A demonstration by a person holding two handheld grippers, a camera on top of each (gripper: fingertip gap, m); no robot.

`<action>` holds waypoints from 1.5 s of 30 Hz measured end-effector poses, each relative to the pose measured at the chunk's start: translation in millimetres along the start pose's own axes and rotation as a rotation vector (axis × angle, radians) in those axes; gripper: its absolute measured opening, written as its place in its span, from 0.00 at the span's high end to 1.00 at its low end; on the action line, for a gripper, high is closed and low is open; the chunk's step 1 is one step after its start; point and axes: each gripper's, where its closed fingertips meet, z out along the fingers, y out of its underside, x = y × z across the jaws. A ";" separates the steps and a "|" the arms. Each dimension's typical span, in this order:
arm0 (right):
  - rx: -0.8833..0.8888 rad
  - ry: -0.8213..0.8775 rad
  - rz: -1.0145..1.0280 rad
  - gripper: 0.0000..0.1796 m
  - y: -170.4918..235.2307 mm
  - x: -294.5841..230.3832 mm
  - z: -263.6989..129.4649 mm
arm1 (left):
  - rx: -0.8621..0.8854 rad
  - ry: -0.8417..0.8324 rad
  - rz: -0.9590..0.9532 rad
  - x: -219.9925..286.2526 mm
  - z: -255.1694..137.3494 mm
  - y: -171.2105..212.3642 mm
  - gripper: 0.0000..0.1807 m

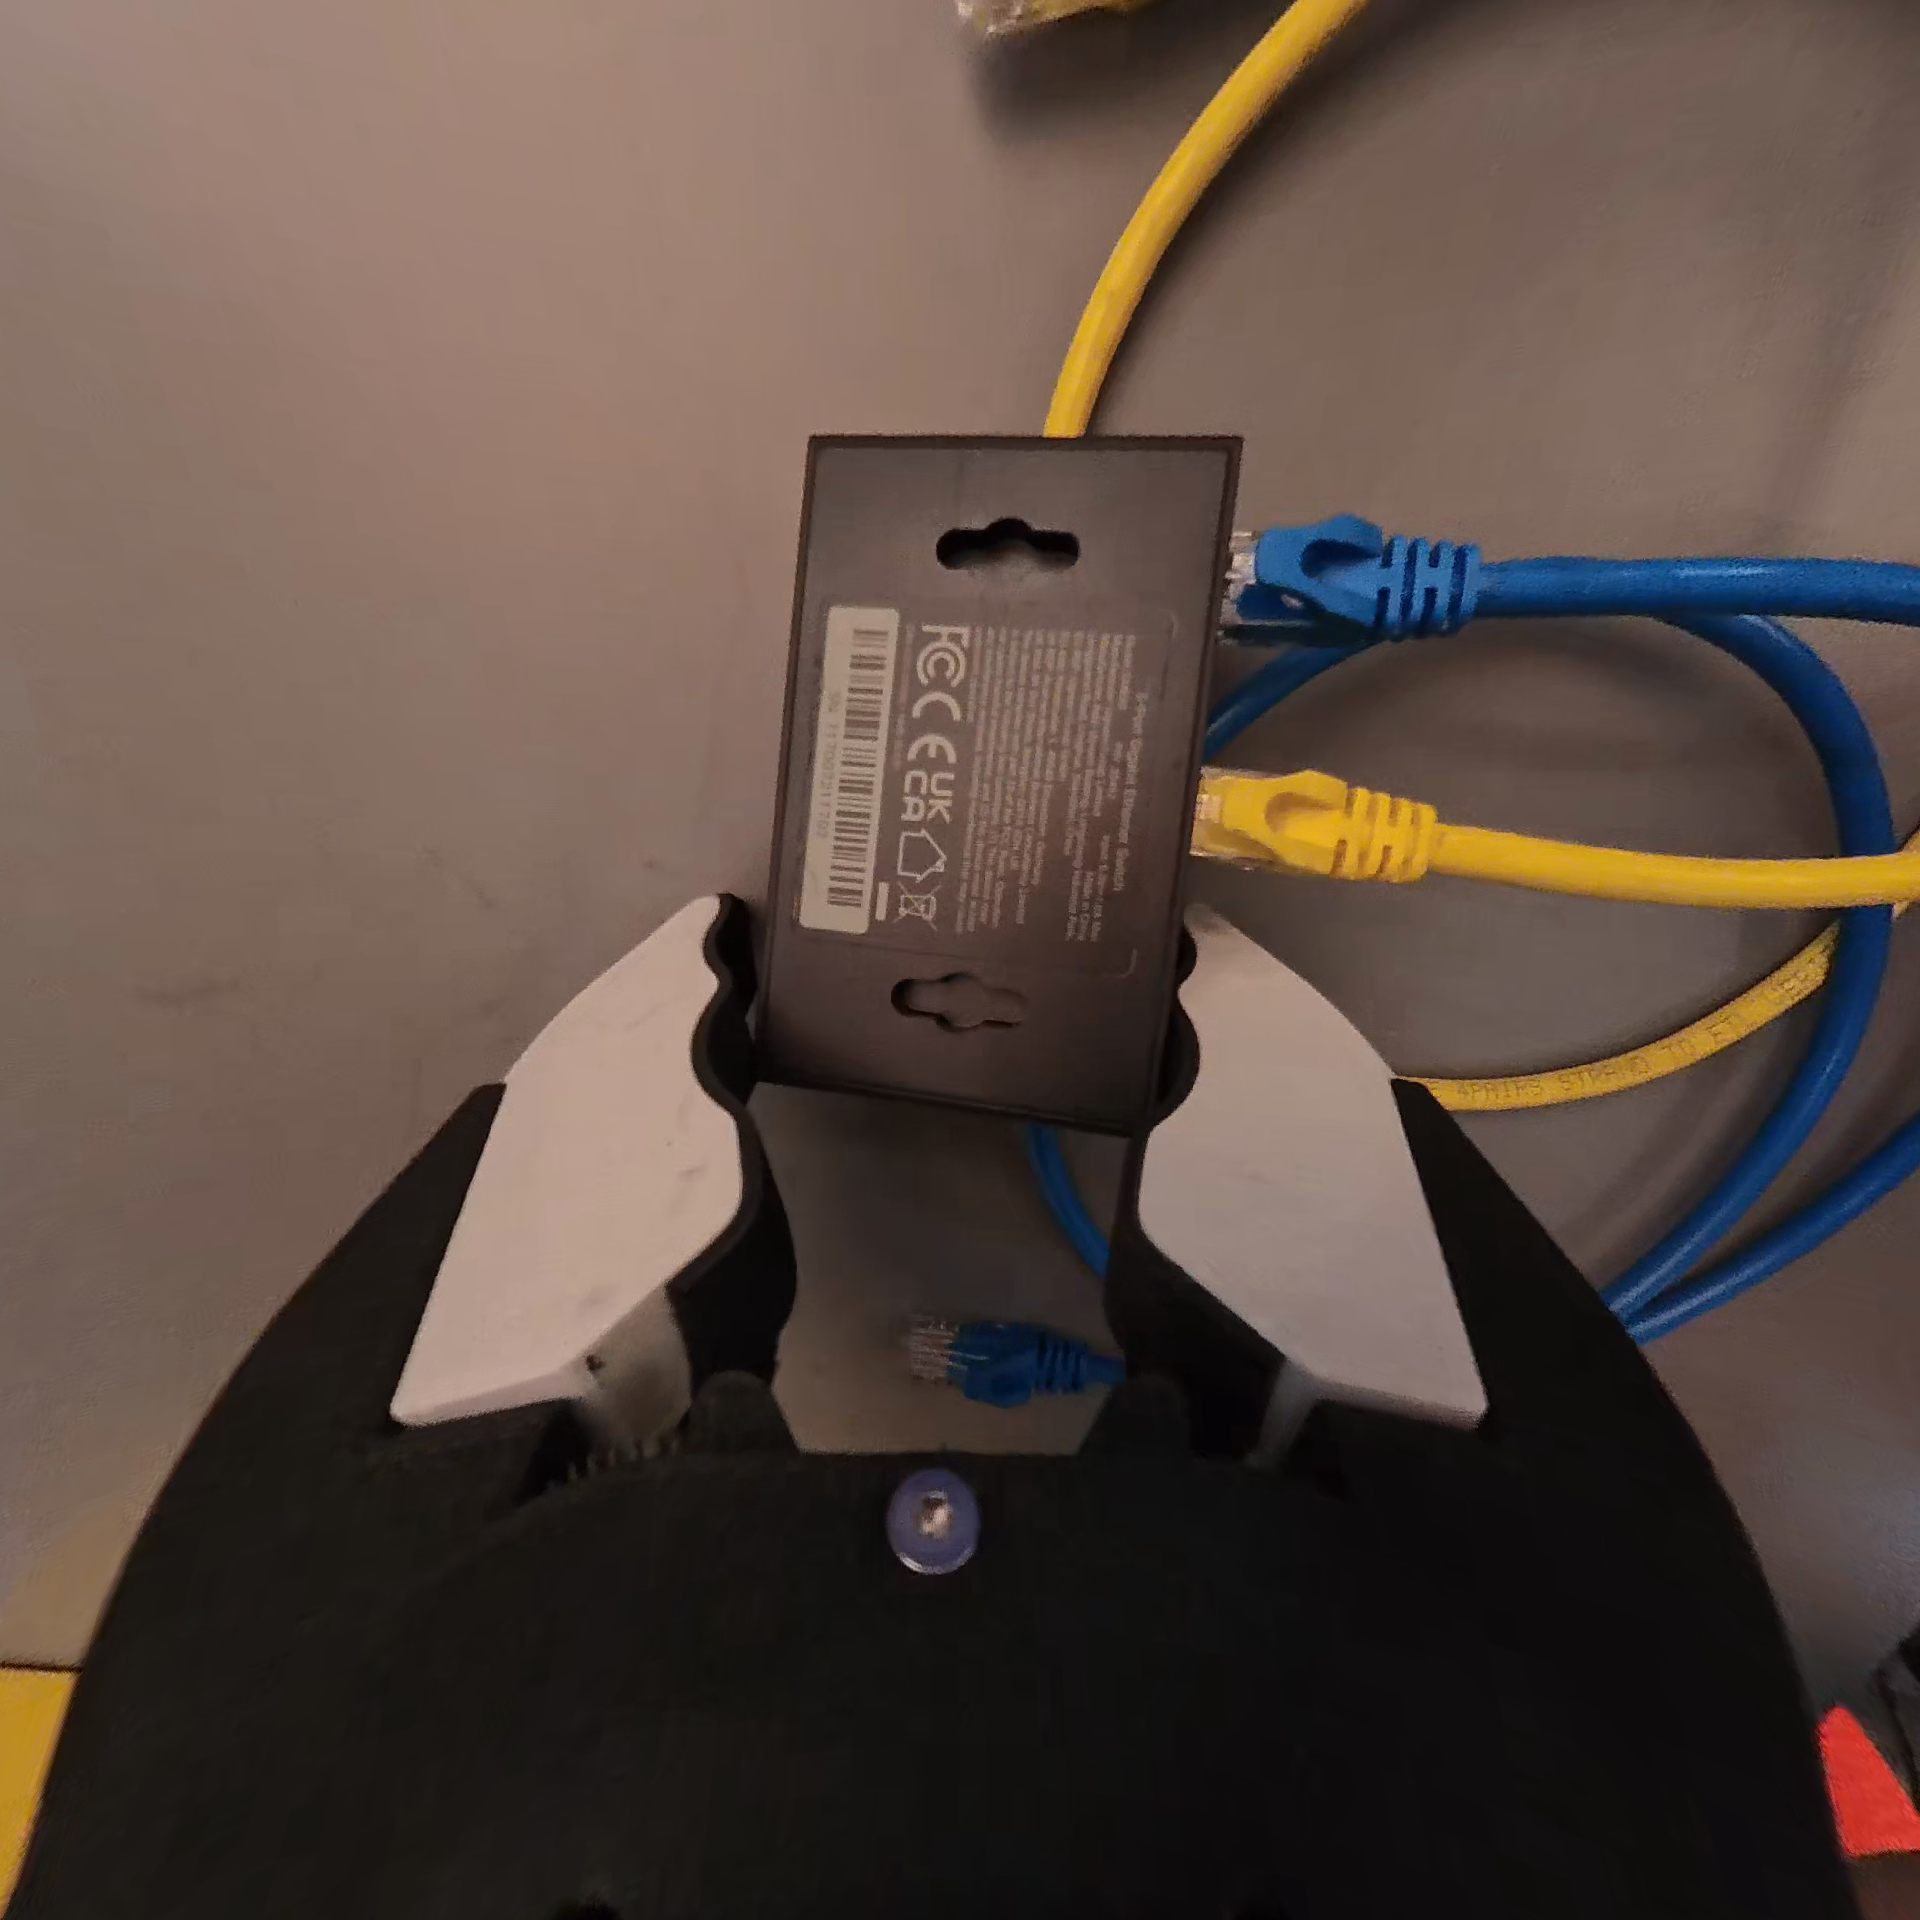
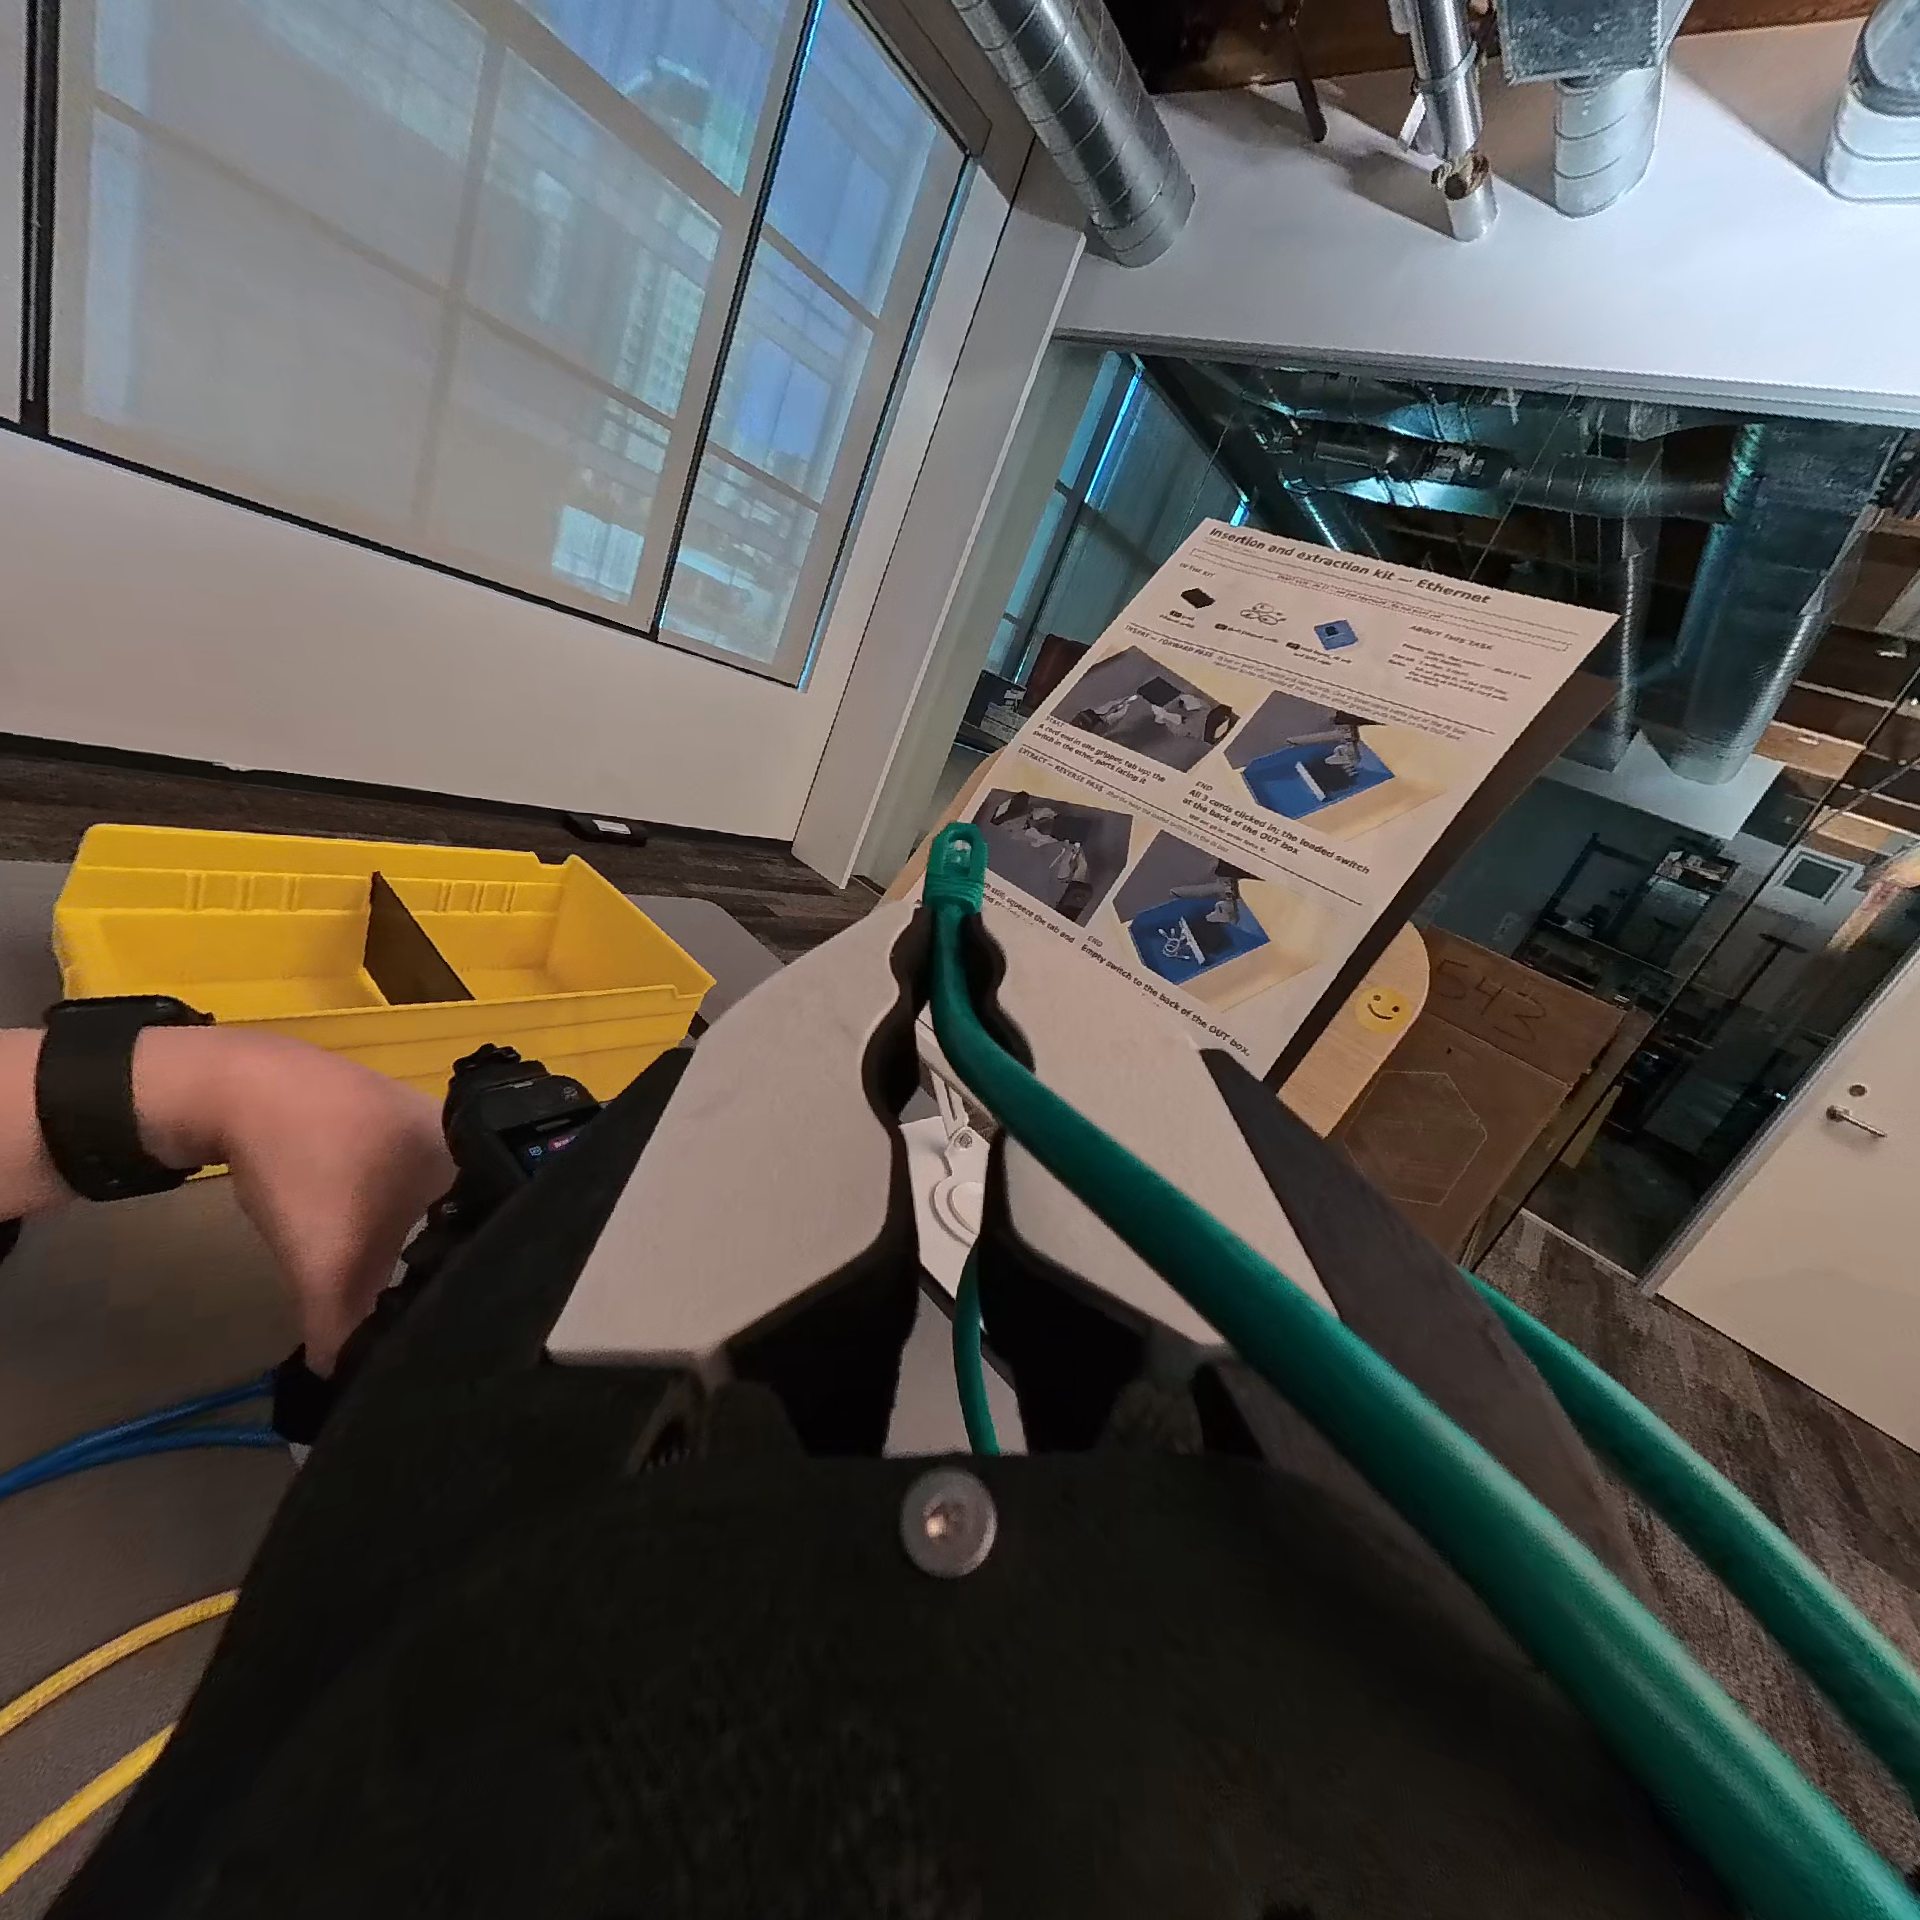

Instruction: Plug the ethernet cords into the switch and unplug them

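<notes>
A: How far along was the job at that moment?

B: Partway, by the look of it. In the left wrist view the black switch (image 1: 992,769) lay label side up, with a blue cord's plug (image 1: 1340,582) and a yellow cord's plug (image 1: 1304,836) seated in its right edge, blue farther off, yellow nearer. Whether they were fully clicked home could not be told.

A: And the third cord?

B: The green cord (image 2: 1195,1195) was not in the switch. The right gripper (image 2: 940,966) had its fingers pressed together on it just behind the green plug (image 2: 954,862), which stuck out past the tips and pointed up toward the room (well away from any port). Whether it was about to go in or had just come out, the frames did not say.

A: What held the switch?

B: The left gripper (image 1: 961,1023) pinched its near end, one finger against each long side, above the grey table (image 1: 416,520). A loose blue plug (image 1: 977,1366) lay on the table under the gripper's throat, nearer than the switch.

A: Anything else around?

B: A yellow bin (image 2: 343,956) sat far left in the right wrist view, a printed instruction sheet (image 2: 1278,800) stood propped beyond the fingers, and a person's hand (image 2: 281,1174) gripped the other tool.
</notes>
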 end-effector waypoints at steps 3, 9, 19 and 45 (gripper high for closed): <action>0.001 0.000 0.004 0.96 0.2 1.1 -0.4 | 0.013 0.016 -0.082 -1.2 -1.1 -2.5 0.59; 0.003 -0.002 0.002 0.96 -0.2 0.8 -0.5 | 0.183 -0.064 -0.139 -4.5 -8.2 -13.1 0.59; -0.003 0.000 -0.009 0.96 0.7 -0.2 0.3 | 0.344 0.005 -0.264 17.3 -13.0 -10.1 0.59; -0.015 -0.028 -0.034 0.96 -1.1 -8.6 1.7 | 0.869 -0.348 -0.276 -7.7 -80.9 -30.1 0.60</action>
